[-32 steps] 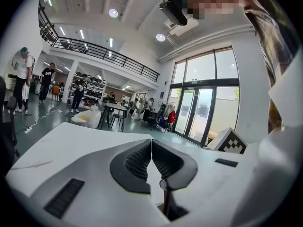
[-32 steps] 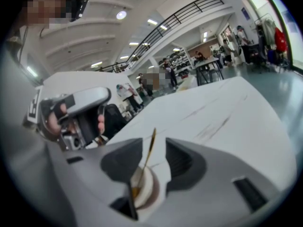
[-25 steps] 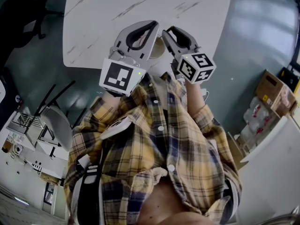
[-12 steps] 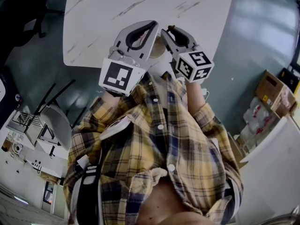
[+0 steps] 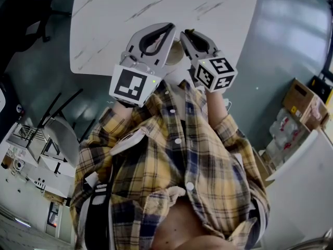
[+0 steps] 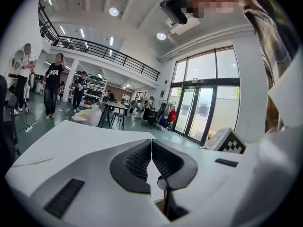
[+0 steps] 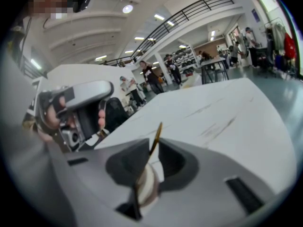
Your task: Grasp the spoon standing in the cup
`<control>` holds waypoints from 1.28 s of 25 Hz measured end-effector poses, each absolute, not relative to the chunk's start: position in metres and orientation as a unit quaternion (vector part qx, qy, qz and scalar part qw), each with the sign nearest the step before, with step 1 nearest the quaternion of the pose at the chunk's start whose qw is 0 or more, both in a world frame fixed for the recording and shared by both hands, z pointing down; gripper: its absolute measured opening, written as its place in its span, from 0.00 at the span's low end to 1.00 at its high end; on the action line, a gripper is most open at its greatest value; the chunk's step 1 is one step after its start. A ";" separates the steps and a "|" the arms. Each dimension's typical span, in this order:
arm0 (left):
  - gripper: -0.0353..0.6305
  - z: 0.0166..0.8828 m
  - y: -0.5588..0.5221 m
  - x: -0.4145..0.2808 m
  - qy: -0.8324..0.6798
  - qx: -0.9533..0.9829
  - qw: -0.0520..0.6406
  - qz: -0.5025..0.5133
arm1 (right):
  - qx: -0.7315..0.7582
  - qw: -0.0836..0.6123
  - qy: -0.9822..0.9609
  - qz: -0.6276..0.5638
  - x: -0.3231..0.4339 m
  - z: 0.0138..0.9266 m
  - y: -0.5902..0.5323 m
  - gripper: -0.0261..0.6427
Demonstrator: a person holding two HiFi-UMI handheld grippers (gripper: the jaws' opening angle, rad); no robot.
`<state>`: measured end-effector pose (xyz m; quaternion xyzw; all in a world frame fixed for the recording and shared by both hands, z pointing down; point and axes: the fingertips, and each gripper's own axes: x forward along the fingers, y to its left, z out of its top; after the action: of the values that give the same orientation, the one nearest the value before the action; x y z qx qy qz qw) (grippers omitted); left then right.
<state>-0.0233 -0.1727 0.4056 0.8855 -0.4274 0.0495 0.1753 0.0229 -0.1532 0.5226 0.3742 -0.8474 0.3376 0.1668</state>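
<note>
A white cup [image 5: 174, 53] stands near the front edge of the marble table [image 5: 156, 4], between my two grippers. In the right gripper view a thin golden spoon handle [image 7: 156, 134] rises out of the cup [image 7: 147, 193] and stands between the jaws. My right gripper [image 7: 154, 145] [image 5: 183, 35] is closing; a narrow gap still shows beside the handle. My left gripper [image 5: 170, 27] [image 6: 151, 142] is shut, its tips meeting with nothing between them. Below its jaws the cup's rim [image 6: 157, 203] shows.
The table's front edge runs just under the grippers, close to the person's plaid shirt [image 5: 171, 160]. Cardboard boxes [image 5: 299, 98] sit on the floor at right, chairs [image 5: 57, 119] at left. People stand far off in the hall.
The right gripper's jaws have narrowed from wide open to close around the spoon handle, and it shifted slightly left. The left gripper has not moved.
</note>
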 end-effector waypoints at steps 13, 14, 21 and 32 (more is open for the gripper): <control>0.08 0.401 -0.177 -0.023 -0.430 0.886 0.168 0.045 | 0.365 0.150 -0.851 0.346 0.022 0.513 -0.154 0.11; 0.08 0.400 -0.177 -0.023 -0.430 0.886 0.167 0.045 | 0.364 0.148 -0.851 0.347 0.022 0.512 -0.155 0.11; 0.08 0.393 -0.177 -0.022 -0.431 0.887 0.159 0.041 | 0.358 0.139 -0.856 0.345 0.021 0.502 -0.156 0.10; 0.08 0.374 -0.172 -0.019 -0.438 0.888 0.139 0.030 | 0.348 0.121 -0.866 0.337 0.022 0.482 -0.152 0.09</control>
<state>-0.0189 -0.1721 0.3739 0.8879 -0.4375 0.0302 0.1386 0.0218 -0.1524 0.4819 0.3478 -0.8664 0.3372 0.1210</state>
